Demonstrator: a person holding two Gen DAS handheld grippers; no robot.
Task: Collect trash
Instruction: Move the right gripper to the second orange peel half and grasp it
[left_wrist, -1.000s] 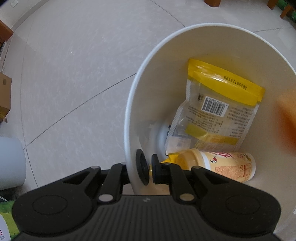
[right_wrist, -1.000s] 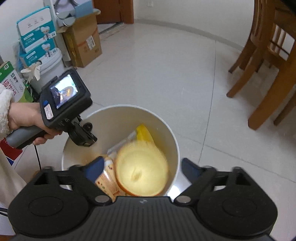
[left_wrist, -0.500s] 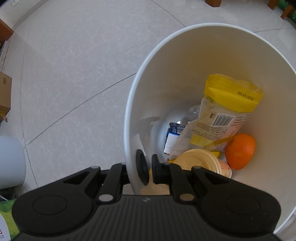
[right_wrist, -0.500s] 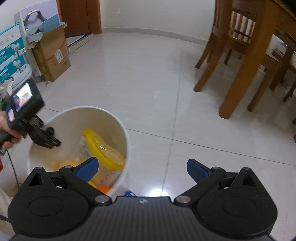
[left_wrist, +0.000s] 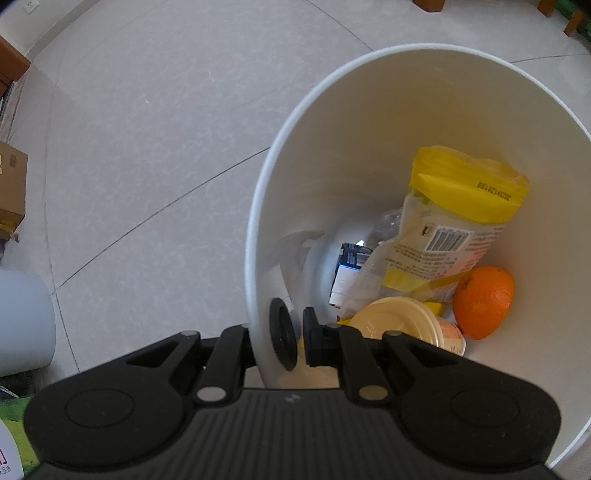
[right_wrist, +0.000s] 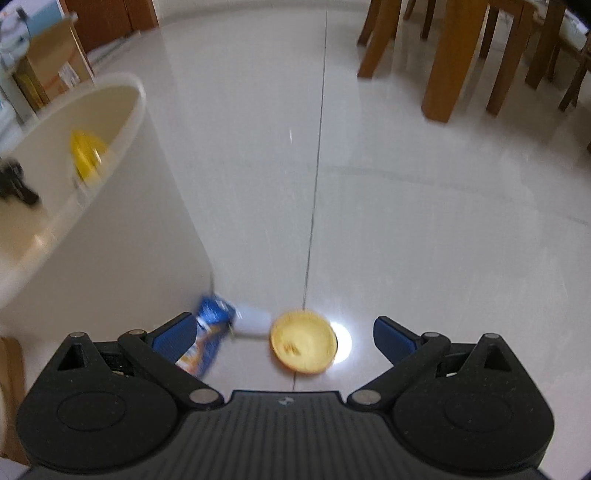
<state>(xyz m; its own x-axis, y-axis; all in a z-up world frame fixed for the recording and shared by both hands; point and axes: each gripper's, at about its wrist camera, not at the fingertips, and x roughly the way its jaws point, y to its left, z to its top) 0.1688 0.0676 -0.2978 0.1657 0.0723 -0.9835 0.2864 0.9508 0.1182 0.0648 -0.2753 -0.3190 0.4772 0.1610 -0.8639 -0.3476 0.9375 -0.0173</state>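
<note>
Left wrist view, left to right. Bare tiled floor (left_wrist: 147, 147) fills the left half. The left gripper (left_wrist: 293, 338) has its fingers drawn narrow across the wall of the white bin (left_wrist: 258, 229), one pad outside and one inside. This reads as a clamp on the rim to steady the bin while trash goes in. Inside the bin: a blue and white carton (left_wrist: 349, 271) deep at the bottom, a yellow-topped snack bag (left_wrist: 454, 221) leaning on the far wall, a cream-lidded cup (left_wrist: 402, 321) lying low, and an orange (left_wrist: 484, 301) against the right wall. A clear crumpled item behind the bag is hard to name.

Right wrist view, left to right. The bin's outer wall (right_wrist: 122, 229) stands at the left, blurred. On the floor at its foot lies a blue wrapper (right_wrist: 207, 339) with a white piece (right_wrist: 253, 321) just beside it; whether they are one item I cannot tell. Next comes a round yellow lid or dish (right_wrist: 303, 341), lying flat. The right gripper (right_wrist: 284, 332) has its fingers spread wide and empty above this litter, likely lining up a pick. The wrapper's lower end is cut off by the gripper body. Wooden furniture legs (right_wrist: 439, 74) stand far right.
</note>
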